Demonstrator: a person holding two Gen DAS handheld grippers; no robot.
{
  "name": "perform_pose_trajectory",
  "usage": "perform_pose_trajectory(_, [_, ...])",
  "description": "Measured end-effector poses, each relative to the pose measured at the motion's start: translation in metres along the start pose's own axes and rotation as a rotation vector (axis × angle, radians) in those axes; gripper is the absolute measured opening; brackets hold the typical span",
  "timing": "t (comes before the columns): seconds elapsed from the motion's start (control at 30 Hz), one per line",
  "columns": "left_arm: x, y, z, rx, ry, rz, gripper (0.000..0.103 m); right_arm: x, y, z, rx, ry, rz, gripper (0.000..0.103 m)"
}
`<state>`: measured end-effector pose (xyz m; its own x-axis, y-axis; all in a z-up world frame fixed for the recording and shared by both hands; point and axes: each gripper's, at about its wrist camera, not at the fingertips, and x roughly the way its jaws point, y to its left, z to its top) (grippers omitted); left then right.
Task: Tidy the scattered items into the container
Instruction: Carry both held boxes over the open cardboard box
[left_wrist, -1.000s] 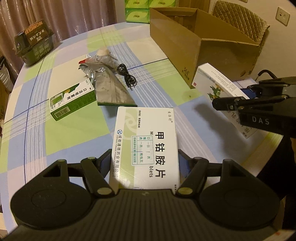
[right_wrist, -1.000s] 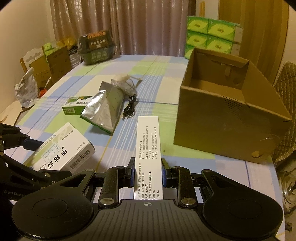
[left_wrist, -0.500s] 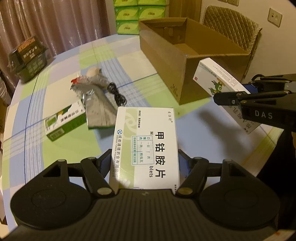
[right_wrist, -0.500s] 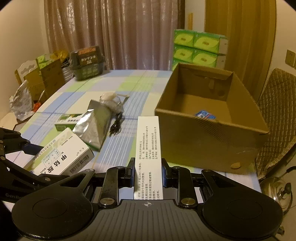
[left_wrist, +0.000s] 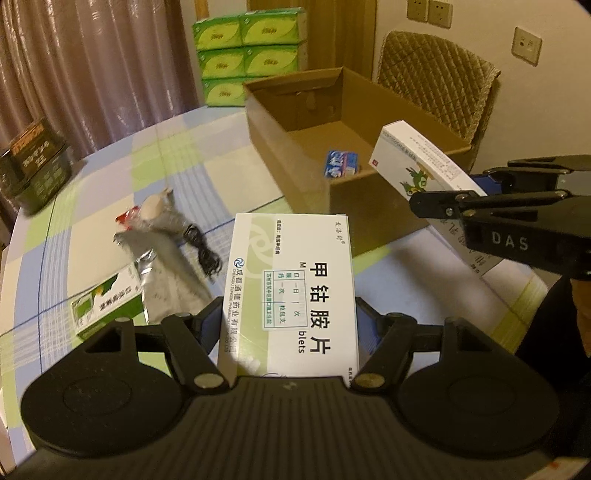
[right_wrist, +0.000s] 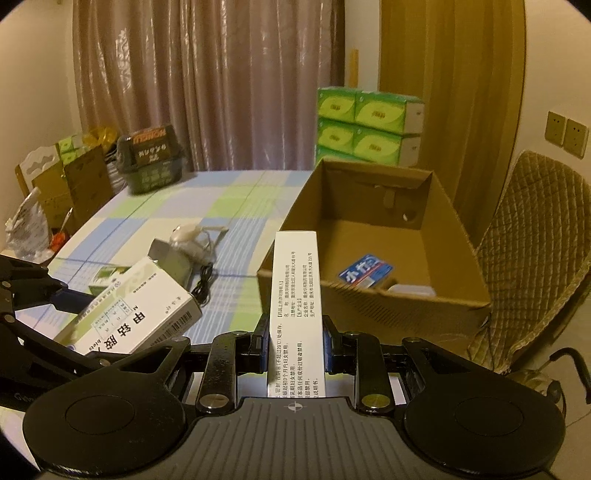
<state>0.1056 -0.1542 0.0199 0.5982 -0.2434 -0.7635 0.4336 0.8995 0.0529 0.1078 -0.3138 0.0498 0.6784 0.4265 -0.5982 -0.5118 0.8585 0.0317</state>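
Note:
My left gripper (left_wrist: 291, 317) is shut on a wide white medicine box with a green swirl (left_wrist: 291, 280), held above the checked table (left_wrist: 110, 184). My right gripper (right_wrist: 295, 343) is shut on a narrow white box with a parrot print (right_wrist: 295, 288), its tip near the open cardboard box (right_wrist: 369, 306). A blue packet (right_wrist: 365, 273) lies inside the cardboard box (left_wrist: 291, 166). On the table lie a green box (left_wrist: 107, 302), a silver foil pouch (left_wrist: 166, 266) and a black cable (left_wrist: 203, 251).
A dark green basket (right_wrist: 151, 162) stands at the table's far left. Green tissue packs (right_wrist: 365, 125) are stacked behind the cardboard box. A quilted chair (right_wrist: 535, 251) stands right of it. Curtains hang at the back.
Both grippers have risen with their boxes and come closer to the cardboard box. Its inside and the blue packet now show in both views.

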Motion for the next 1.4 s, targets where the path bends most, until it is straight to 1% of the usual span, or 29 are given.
perform_pose_trajectory(0.23, [0.002, -0.016, 0.028, 0.017, -0.036, -0.031, 0.067, -0.010, -0.021, 0.014, 0.029, -0.051, -0.033, 0.023])
perform_pose_trajectory(0.43, [0.004, -0.030, 0.065, 0.038, -0.086, -0.057, 0.067, -0.012, -0.048, 0.034, 0.049, -0.089, -0.080, 0.023])
perform_pose_trajectory(0.53, [0.009, -0.032, 0.083, 0.041, -0.106, -0.063, 0.067, -0.009, -0.060, 0.042, 0.050, -0.101, -0.103, 0.023])
perform_pose_trajectory(0.73, [0.030, -0.025, 0.119, -0.009, -0.135, -0.092, 0.067, 0.004, -0.082, 0.058, 0.049, -0.111, -0.131, 0.023])
perform_pose_trajectory(0.9, [0.048, -0.026, 0.141, -0.027, -0.152, -0.095, 0.067, 0.020, -0.092, 0.062, 0.056, -0.100, -0.131, 0.023])
perform_pose_trajectory(1.07, [0.070, -0.028, 0.150, -0.074, -0.147, -0.098, 0.067, 0.036, -0.103, 0.060, 0.079, -0.082, -0.131, 0.023])
perform_pose_trajectory(1.3, [0.095, -0.025, 0.148, -0.117, -0.123, -0.105, 0.067, 0.051, -0.118, 0.052, 0.109, -0.057, -0.142, 0.023])
perform_pose_trajectory(1.4, [0.103, -0.022, 0.147, -0.151, -0.113, -0.113, 0.067, 0.054, -0.121, 0.050, 0.115, -0.051, -0.145, 0.023])
